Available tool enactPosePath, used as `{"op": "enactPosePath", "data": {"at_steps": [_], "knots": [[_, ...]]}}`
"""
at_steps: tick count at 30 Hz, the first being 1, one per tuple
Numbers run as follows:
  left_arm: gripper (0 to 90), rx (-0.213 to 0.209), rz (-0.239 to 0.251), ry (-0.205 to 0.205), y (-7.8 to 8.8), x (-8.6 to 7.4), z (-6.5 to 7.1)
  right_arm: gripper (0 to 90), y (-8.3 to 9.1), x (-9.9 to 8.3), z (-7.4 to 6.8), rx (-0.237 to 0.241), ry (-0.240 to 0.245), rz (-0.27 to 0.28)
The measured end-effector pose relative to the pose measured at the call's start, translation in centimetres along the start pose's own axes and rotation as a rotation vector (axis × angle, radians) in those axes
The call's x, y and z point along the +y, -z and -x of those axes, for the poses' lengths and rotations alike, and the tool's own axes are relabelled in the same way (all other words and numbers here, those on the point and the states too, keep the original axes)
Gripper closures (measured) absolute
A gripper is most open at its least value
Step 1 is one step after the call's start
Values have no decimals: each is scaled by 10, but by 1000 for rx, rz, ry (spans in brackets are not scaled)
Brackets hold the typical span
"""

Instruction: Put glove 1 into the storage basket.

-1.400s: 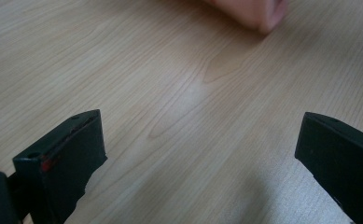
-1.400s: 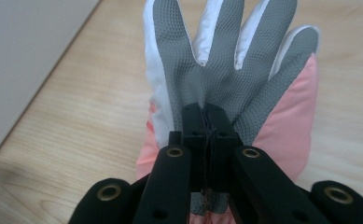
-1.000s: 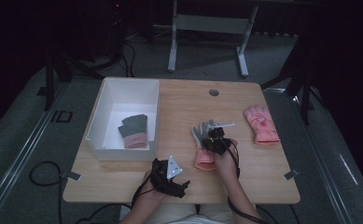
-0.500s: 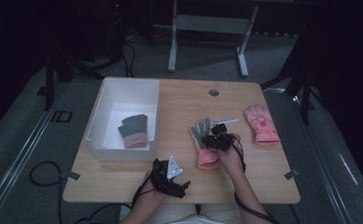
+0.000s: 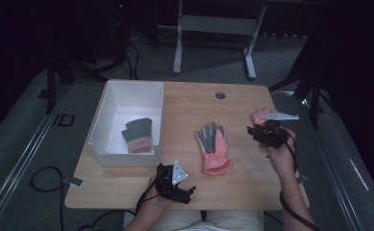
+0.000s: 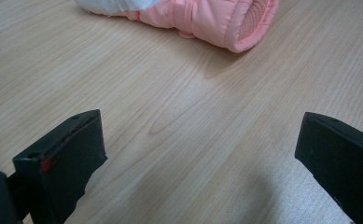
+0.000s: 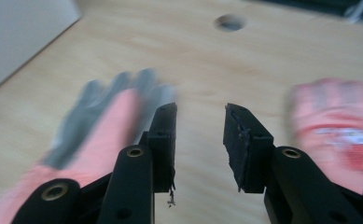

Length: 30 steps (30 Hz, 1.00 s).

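A pink glove with a grey palm [image 5: 213, 147] lies flat in the middle of the wooden table [image 5: 184, 113]; it is blurred at the left of the right gripper view [image 7: 95, 130]. Its cuff [image 6: 216, 18] is at the top of the left gripper view. A second pink glove [image 5: 259, 115] lies at the right, partly under my right gripper [image 5: 264, 127]. That gripper's jaws [image 7: 200, 116] have just been opening and hold nothing. My left gripper [image 5: 189, 190] rests near the front edge, open [image 6: 198, 144] over bare wood.
A white box [image 5: 131, 84] stands at the table's left and holds a grey glove with a pink cuff [image 5: 137, 134]. A round cable hole [image 5: 220, 95] sits near the far edge. A metal stand's legs [image 5: 213, 24] rise beyond the table.
My right gripper let go of the middle glove, opened, and moved right and up toward the right-hand glove. The middle glove now lies flat. The left gripper stayed put.
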<state>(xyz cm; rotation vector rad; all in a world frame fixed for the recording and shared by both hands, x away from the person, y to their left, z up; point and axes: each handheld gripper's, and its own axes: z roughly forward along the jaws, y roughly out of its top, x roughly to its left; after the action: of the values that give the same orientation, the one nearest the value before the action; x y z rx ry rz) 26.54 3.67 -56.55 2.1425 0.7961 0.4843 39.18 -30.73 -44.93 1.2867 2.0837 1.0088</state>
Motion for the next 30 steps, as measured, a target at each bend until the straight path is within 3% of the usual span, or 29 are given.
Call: {"op": "enactPosePath", "data": {"at_steps": [3, 4, 5, 6, 12, 20, 24, 27, 30], "knots": [[14, 1, -2, -2, 0, 0, 0, 617, 5, -4, 33, -41, -10, 0], [14, 1, -2, -2, 0, 0, 0, 617, 5, -4, 33, -41, -10, 0], [14, 5, 2, 1, 1, -1, 0, 609, 6, -5, 43, -58, -10, -4], [14, 5, 1, 4, 1, -1, 0, 610, 7, -6, 64, -85, -30, -21], [14, 15, 11, 8, 3, -3, -1, 584, -6, -5, 99, -98, -70, -58], [14, 29, 10, 8, 6, -7, -1, 552, -48, -7, 117, -117, -76, -120], [14, 31, 6, 10, 8, -8, -1, 540, -67, -13, 119, -149, -60, -166], [14, 34, 7, 12, 9, -9, -1, 536, -83, -23, 118, -152, -47, -232], [14, 35, 5, 13, 9, -10, -1, 555, -91, -29, 116, -164, -34, -239]]}}
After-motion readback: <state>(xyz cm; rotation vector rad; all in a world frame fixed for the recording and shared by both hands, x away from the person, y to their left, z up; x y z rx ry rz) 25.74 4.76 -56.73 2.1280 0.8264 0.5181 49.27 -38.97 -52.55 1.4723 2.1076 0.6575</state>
